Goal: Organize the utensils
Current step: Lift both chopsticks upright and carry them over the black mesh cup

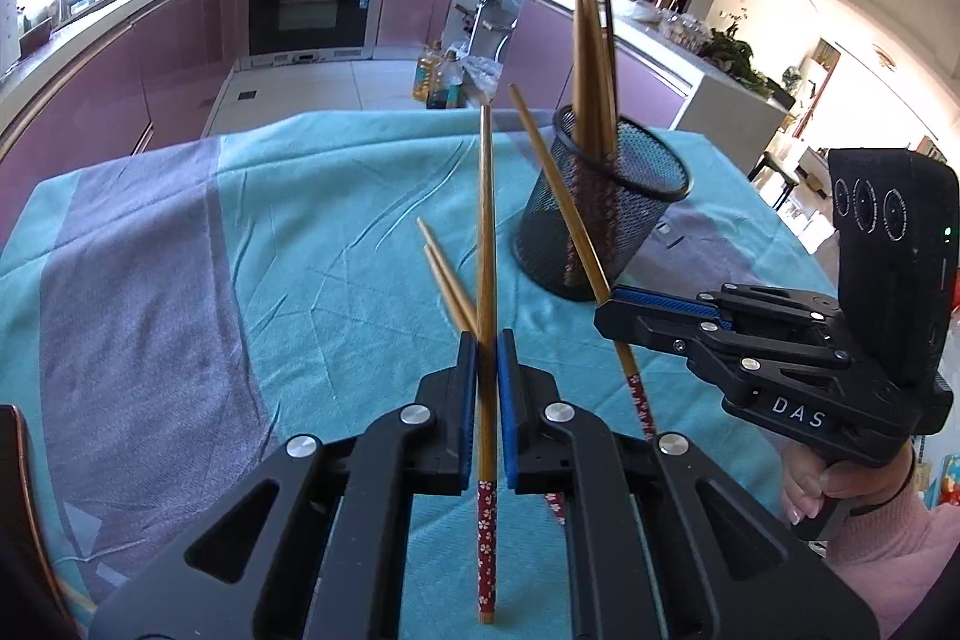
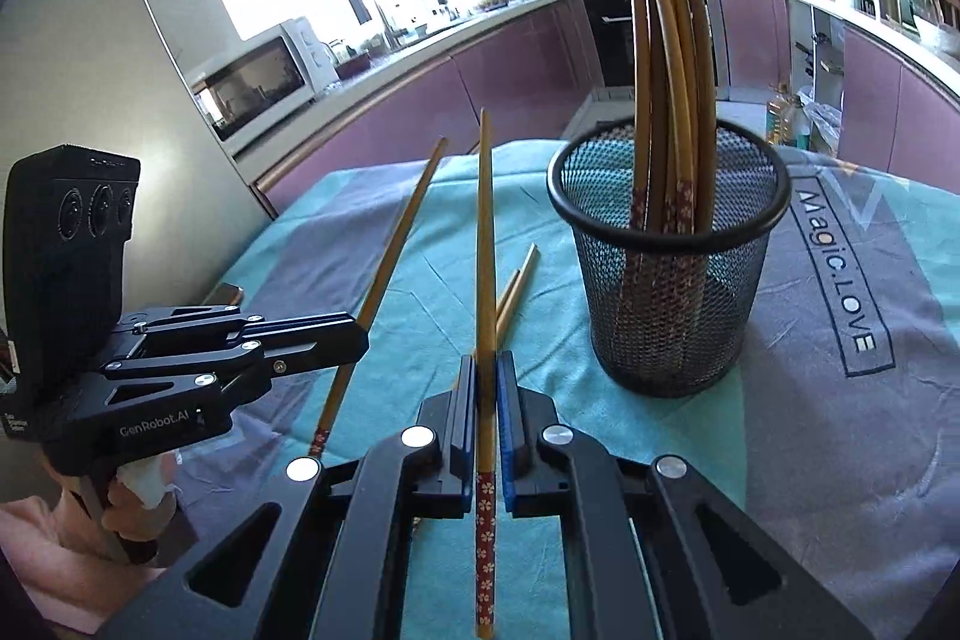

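On the left side, the left gripper point(image 1: 486, 340) is closed on one chopstick point(image 1: 485, 232); the blue pads pinch it near the patterned red end, so the long plain part points forward and up, away from the hand. I think it is held low on the shaft like this so that the free tip can be aimed into the holder. Under it, two more chopsticks point(image 1: 447, 280) lie together on the teal cloth point(image 1: 300, 220), not yet collected. To the right, the right gripper point(image 2: 486, 367) is also closed, and it grips a second chopstick point(image 2: 485, 244) in the same way, close to its flowered red end, with the tip standing up and forward. Both sticks are lifted clear of the cloth, and they tilt toward the same side. Further right stands the black mesh holder point(image 2: 669, 214), upright on the cloth, with several chopsticks point(image 2: 666, 58) already inside, their red ends down and their tips leaning together. It seems the job is partly done: two sticks are in the grippers, two are waiting on the table.
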{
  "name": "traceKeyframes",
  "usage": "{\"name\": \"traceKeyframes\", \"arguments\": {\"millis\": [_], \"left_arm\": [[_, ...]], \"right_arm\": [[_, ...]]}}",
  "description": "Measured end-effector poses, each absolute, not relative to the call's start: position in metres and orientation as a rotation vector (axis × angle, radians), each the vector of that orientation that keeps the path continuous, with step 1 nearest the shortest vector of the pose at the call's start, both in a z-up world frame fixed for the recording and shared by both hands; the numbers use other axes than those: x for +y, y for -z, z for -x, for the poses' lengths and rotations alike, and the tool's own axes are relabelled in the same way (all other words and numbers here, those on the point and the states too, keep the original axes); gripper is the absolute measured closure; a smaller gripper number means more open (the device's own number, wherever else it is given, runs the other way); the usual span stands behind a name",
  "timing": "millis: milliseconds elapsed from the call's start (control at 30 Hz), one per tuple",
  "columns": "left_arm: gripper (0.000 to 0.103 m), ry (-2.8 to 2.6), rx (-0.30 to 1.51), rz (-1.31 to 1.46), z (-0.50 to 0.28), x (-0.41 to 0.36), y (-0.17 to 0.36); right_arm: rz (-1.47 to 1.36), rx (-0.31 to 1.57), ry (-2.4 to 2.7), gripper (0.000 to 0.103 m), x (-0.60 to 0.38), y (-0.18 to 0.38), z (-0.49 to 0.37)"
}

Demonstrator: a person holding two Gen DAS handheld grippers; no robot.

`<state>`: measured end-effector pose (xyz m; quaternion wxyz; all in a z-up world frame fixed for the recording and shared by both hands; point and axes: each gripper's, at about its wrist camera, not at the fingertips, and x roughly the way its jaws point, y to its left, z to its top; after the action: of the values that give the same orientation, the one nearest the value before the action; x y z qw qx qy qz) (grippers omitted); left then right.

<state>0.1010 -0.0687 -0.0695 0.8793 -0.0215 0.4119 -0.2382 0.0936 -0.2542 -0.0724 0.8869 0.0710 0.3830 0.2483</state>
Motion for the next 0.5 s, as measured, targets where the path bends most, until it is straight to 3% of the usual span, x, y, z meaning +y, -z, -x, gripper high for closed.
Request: {"name": "traceKeyframes", "arguments": {"millis": [500], "left_arm": [[0.095, 0.558, 0.772, 0.056, -0.084, -0.066, 0.031]], "right_arm": [[-0.197, 0.690, -0.527, 0.097, -0.283, 0.038, -0.083]]}}
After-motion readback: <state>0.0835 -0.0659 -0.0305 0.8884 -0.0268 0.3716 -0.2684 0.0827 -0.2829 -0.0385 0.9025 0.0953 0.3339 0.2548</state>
